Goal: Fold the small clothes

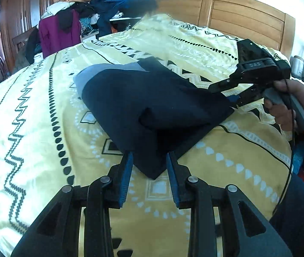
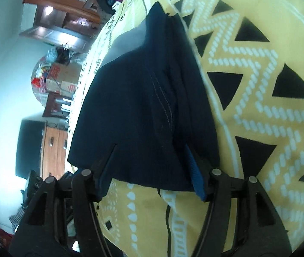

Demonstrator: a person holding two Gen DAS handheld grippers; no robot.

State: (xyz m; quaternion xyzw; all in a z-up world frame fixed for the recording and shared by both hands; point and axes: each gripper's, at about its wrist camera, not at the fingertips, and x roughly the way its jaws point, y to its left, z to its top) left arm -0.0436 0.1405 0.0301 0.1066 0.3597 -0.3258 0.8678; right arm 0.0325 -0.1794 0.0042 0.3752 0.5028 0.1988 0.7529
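Note:
A dark navy garment [image 1: 143, 98] with a pale grey-blue panel at its far end lies folded on the yellow patterned bedspread [image 1: 45, 107]. My left gripper [image 1: 149, 171] is open, and the garment's near corner sits between its blue pads [image 1: 126, 177] without being pinched. At the garment's right edge is my right gripper [image 1: 227, 96], held by a hand [image 1: 286, 107]. In the right wrist view the right gripper [image 2: 152, 160] stands wide open astride the garment's [image 2: 141, 107] near edge. Its left fingertip is hidden by cloth, and its blue right pad [image 2: 194, 171] lies against the folded layers.
A wooden headboard [image 1: 237, 15] bounds the far side of the bed. A heap of clothes [image 1: 77, 6] is piled beyond the far left corner. The person's dark trouser leg [image 1: 297, 214] stands at the bed's right edge, and a cable [image 1: 289, 171] hangs from the right gripper.

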